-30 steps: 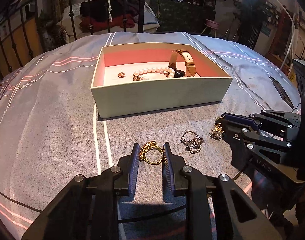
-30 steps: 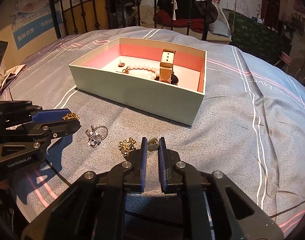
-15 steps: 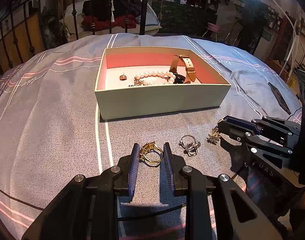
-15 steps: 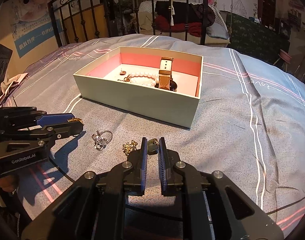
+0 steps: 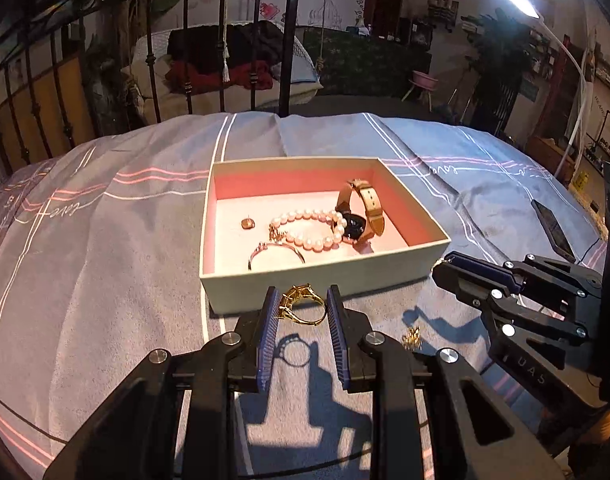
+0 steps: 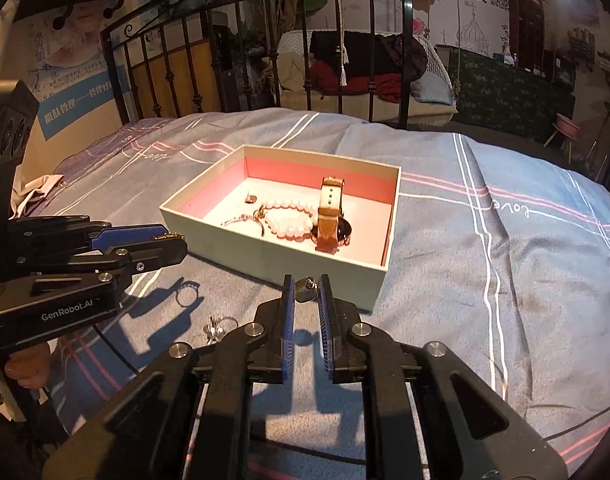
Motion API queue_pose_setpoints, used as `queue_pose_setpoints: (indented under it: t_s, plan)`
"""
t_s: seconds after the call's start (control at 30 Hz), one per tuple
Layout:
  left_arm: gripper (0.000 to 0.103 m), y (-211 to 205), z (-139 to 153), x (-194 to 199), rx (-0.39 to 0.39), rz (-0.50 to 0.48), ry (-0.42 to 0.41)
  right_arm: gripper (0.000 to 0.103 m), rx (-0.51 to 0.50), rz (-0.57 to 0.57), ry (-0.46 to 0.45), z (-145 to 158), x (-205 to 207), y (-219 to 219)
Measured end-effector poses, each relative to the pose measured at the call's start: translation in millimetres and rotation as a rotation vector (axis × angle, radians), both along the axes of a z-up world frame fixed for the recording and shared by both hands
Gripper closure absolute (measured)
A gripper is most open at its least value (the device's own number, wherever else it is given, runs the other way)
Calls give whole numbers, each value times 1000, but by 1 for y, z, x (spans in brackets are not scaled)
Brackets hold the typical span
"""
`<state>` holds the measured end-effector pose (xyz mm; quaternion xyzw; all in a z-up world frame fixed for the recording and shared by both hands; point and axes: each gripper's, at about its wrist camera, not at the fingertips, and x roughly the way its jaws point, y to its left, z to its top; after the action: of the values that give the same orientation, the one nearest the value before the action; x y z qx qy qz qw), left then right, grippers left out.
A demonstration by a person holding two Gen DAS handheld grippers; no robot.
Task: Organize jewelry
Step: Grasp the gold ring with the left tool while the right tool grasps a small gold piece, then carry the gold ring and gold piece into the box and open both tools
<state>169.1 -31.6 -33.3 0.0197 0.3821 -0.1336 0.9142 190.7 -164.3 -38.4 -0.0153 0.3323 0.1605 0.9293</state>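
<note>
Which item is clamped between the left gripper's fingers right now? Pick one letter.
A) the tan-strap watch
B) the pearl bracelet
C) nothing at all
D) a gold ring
D: in the left wrist view a gold ring sits between the fingers of the left gripper, lifted above its own shadow on the bedspread, while the pearl bracelet and the tan-strap watch lie inside the box.

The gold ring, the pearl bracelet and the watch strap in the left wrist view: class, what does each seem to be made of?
Gold ring, held in the left gripper: shiny yellow metal, glinting; gold or plated, cannot tell.
Pearl bracelet in the box: round, glossy, cream beads; pearl or imitation.
Watch strap: matte tan band with punched holes, probably leather or faux leather.
</note>
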Motion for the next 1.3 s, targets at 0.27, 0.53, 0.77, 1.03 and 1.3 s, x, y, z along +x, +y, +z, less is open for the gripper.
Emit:
queue_pose_setpoints:
  t_s: [0.27, 0.53, 0.77, 1.03, 1.3]
  plan:
    - [79, -7, 20, 40, 11, 19, -59, 91, 2, -15, -58, 19, 32, 5]
    - [79, -13, 3, 73, 34, 55, -4, 90, 1, -41, -43, 16, 67, 5]
    - [79, -13, -8, 86, 45, 64, 33, 90, -4, -51, -6, 3, 83, 5]
    - [79, -15, -15, 92, 42, 59, 57, 90, 0, -51, -4, 1, 85, 5]
    - [57, -7, -8, 88, 15, 81, 47, 63, 12, -64, -29, 5, 76, 1]
